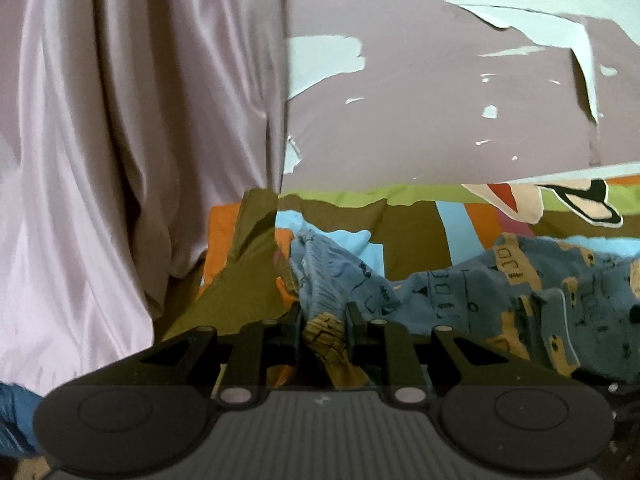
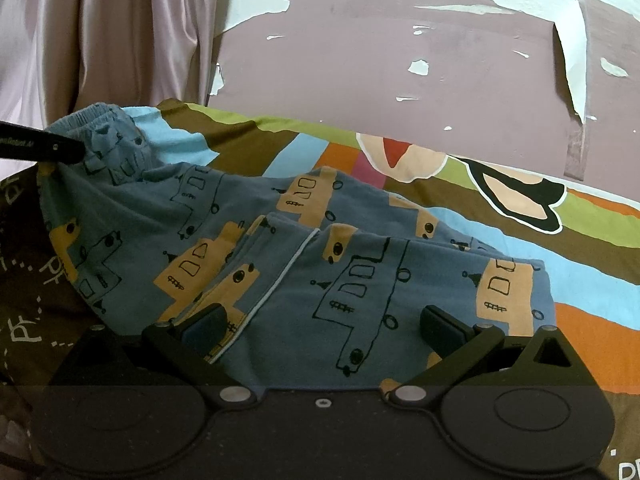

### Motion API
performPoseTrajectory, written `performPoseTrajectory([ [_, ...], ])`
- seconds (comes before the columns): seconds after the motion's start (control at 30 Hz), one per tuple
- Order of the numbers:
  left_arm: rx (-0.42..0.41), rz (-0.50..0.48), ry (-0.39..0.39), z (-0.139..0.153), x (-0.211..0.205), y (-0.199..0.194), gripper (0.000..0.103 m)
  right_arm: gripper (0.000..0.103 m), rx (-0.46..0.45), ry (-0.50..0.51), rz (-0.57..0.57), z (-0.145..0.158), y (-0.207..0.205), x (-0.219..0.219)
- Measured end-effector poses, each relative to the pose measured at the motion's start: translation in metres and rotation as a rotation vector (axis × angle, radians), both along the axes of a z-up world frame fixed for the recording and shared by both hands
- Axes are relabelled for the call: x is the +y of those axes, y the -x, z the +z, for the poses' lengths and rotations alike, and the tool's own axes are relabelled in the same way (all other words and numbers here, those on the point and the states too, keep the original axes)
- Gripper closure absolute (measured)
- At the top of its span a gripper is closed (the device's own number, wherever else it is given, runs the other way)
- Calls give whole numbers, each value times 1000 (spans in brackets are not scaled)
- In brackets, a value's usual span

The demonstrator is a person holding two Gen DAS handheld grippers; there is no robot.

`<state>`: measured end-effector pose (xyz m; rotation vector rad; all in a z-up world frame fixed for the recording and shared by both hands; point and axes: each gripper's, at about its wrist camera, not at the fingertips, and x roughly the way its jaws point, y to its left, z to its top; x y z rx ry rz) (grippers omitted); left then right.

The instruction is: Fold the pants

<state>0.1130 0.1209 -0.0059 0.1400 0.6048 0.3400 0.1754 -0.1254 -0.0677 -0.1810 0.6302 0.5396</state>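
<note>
Pinching a gathered bunch of blue fabric, the left gripper [image 1: 323, 320] has its jaws pressed close on the waistband end of the pants [image 1: 500, 292]; the cloth stands up between the two fingers and trails off to the right across the bed. In the right wrist view the same gripper shows as a black finger at the left edge, gripping the elastic waist, which is lifted off the bedsheet [image 2: 520, 240].

The right gripper [image 2: 322, 324] has its jaws spread wide, one finger on either side of the pants' near part, with nothing pinched; whether the pads touch the cloth cannot be told. The pants, blue with tan and black outlined shapes, lie rumpled across the near part of the bed, one layer folded over another, a pale seam line running between the fingers.

Under them the bedsheet is striped in green, brown, sky blue and orange. Behind the bed's far edge stands a mauve wall [image 2: 400, 32] with peeling paint, and a pale satin curtain [image 1: 120, 120] hangs at the left.
</note>
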Motion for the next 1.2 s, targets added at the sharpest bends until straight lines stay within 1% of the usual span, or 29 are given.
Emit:
performPoseTrajectory([
  [0.23,3,-19,-122,-7,-18,0,80,1,4,-3,1,0,0,0],
  [0.37,6,-40,-211,-13,-33,2,80,1,8,-6,1,1,-1,0],
  [0.47,10,-34,-240,-16,-37,3,80,1,9,-7,0,1,-1,-1],
  [0.67,28,-3,-233,-17,-32,-1,79,1,11,-8,1,1,-1,-1],
  [0.73,32,-4,-239,-18,-33,-1,78,1,12,-9,1,1,-1,-1],
  [0.83,44,-10,-249,-22,-35,-3,73,1,12,-9,1,1,-1,-1],
  [1.13,70,-1,-266,-27,-30,-9,71,1,12,-9,2,1,-1,-1],
  [1.17,79,4,-254,-29,-28,-12,69,1,12,-10,2,1,-2,-1],
  [1.2,87,12,-235,-29,-26,-13,64,1,12,-10,2,1,-2,-2],
])
